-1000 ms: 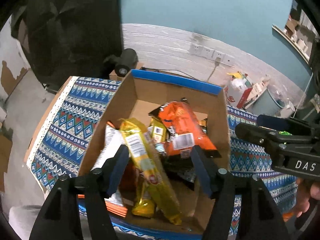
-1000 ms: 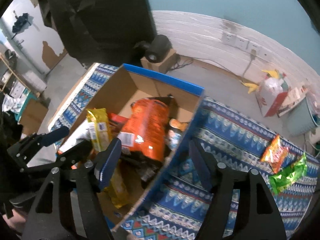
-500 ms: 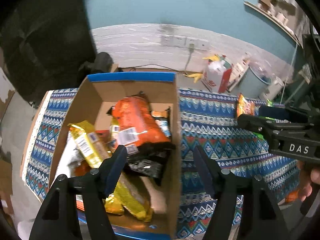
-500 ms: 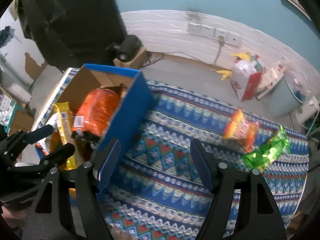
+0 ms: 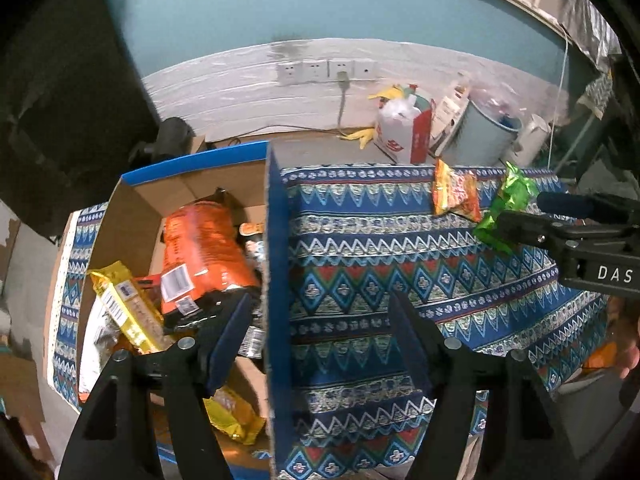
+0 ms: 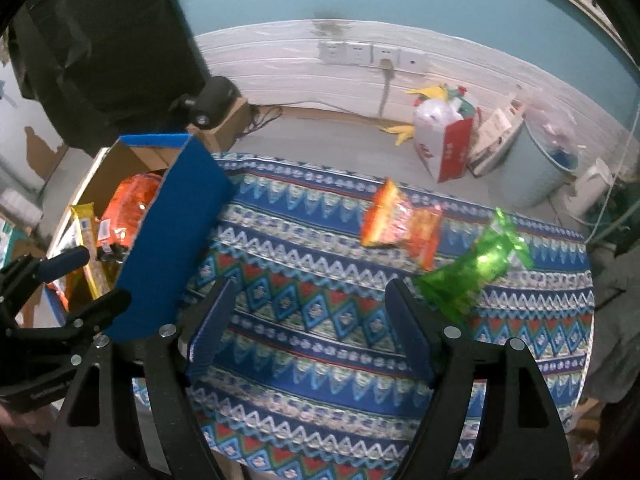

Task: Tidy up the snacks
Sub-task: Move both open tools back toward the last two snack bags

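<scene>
Over the patterned surface (image 6: 320,300), both spread, empty grippers (image 5: 320,336) (image 6: 308,312) have been swung from the box (image 5: 276,280) toward the loose orange packet (image 6: 400,224) and green packet (image 6: 476,268), judged next for collection.

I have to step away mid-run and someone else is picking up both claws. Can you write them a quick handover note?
Left claw: open, empty, straddling the right wall of the cardboard box.
Right claw: open, empty, above the patterned cloth.
Done: several snacks are in the box, including the big orange bag and a yellow pack.
Left: the orange packet and the green packet lie on the cloth; box them.
</scene>
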Demonstrator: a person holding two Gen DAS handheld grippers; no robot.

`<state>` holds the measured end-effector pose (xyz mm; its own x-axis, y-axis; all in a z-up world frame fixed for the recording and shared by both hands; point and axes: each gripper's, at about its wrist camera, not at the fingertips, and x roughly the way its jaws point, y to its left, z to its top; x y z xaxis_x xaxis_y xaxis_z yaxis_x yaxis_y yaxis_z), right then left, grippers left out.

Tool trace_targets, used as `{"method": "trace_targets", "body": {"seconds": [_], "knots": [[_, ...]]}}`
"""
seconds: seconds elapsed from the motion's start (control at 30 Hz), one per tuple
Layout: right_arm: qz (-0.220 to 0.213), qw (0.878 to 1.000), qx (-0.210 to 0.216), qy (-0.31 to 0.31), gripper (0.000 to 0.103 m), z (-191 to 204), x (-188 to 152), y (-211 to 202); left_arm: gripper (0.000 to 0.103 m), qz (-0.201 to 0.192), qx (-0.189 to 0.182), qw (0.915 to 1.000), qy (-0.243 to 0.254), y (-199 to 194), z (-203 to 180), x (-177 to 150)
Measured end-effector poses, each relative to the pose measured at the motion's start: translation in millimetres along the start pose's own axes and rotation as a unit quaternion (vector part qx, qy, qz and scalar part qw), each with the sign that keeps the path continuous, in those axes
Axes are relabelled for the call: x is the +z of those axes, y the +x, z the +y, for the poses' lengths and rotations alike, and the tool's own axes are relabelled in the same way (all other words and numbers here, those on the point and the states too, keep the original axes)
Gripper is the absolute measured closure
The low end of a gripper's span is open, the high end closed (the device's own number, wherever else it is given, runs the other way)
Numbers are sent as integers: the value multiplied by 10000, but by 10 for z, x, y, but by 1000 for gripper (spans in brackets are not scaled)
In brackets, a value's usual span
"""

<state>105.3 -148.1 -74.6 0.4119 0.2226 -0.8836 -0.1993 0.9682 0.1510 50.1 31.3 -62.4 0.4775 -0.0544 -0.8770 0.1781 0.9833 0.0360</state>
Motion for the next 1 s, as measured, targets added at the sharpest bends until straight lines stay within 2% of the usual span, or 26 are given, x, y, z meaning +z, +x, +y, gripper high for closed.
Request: {"method": "trace_targets", "body": {"seconds": [0.43,0.6,0.87,1.0], "knots": [[-18,9989,-239,395,23,-621,-228,-116,28,114,11,9990,436,113,-484,107],[117,9974,-508,505,22,-882,-301,-37,28,158,1,9986,505,193,-612,192],[353,9935,-691,828,22,-1250,-271,187,27,283,1,9980,570,480,-773,363],[453,9913,-720,1002,22,-1395,-206,339,27,374,-96,9983,431,676,-797,453]]}}
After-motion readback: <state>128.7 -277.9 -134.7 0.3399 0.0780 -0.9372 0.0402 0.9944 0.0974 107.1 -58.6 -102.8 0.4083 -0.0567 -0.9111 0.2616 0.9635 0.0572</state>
